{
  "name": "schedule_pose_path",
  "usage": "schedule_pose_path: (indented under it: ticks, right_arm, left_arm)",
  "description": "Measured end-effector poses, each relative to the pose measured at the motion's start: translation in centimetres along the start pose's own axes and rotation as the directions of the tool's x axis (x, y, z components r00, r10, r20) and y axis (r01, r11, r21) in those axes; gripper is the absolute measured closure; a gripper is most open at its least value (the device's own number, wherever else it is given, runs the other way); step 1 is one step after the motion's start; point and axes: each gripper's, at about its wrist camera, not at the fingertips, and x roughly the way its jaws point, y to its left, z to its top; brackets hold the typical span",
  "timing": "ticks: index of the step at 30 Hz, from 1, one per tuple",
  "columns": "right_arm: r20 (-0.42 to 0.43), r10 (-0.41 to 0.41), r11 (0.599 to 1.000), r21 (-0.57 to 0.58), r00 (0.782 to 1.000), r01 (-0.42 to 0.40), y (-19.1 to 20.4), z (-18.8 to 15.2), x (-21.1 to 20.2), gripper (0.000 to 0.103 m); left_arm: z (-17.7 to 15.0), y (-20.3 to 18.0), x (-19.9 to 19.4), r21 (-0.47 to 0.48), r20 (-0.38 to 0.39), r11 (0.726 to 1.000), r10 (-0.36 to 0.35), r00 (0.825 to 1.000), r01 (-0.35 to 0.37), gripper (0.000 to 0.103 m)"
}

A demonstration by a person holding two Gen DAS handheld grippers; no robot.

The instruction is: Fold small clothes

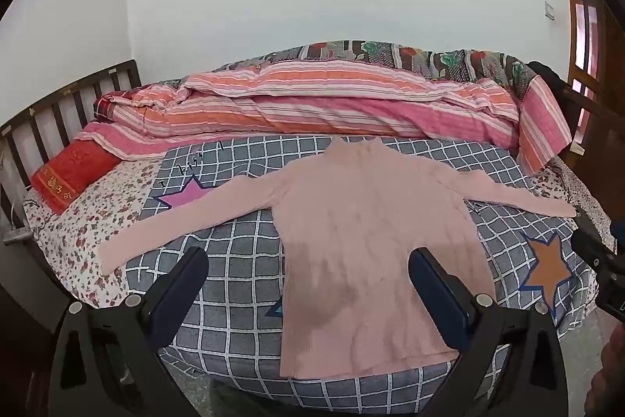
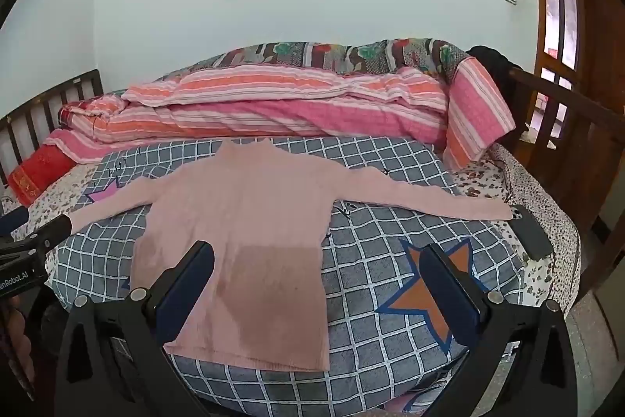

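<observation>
Knitwear takes up the middle of the bed: a pale pink ribbed sweater (image 1: 375, 233) lies flat and face up on a grey blanket (image 1: 242, 303) checked with white lines and printed with stars, one pink, one orange with a blue edge. Its long axis runs from the hem at the near edge of the bed to the high collar on the far side, toward the wall, and both long sleeves are stretched out sideways, left and right. A darker patch shows on the lower body of the knit. The left hand-held gripper (image 1: 308, 284) hovers above the hem with its jaws spread wide and nothing between them; the right hand-held gripper (image 2: 318, 280) is likewise spread and empty, over the right side of the hem and the orange star. Printed on the left tool's body, seen from the right wrist, part of a label reads "enRobot.AI". Behind the sweater lies a rolled, pink-and-orange striped quilt (image 1: 332, 104). A red pillow (image 1: 70, 174) with gold characters sits by the slatted wooden headboard (image 1: 58, 112), and a dark phone (image 2: 529, 231) lies just beside the right cuff.
</observation>
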Motion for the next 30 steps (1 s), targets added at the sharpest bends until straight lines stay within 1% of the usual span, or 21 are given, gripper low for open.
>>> schedule_pose_path:
  ticks: [8, 20, 30]
  right_arm:
    - [-0.002, 0.003, 1.0, 0.003, 1.0, -0.003, 0.3, 0.0, 0.1, 0.0]
    - [0.004, 0.002, 1.0, -0.023, 1.0, -0.001, 1.3, -0.2, -0.1, 0.0]
    - [0.013, 0.012, 1.0, -0.02, 1.0, -0.012, 1.7, -0.2, -0.5, 0.0]
  left_arm:
    - [0.2, 0.2, -0.5, -0.005, 0.007, 1.0, -0.004, 1.0, 0.004, 0.0]
    - [0.3, 0.9, -0.2, -0.031, -0.008, 0.999, -0.009, 1.0, 0.009, 0.0]
    - [0.2, 0.8, -0.2, -0.033, -0.006, 0.999, -0.013, 1.0, 0.013, 0.0]
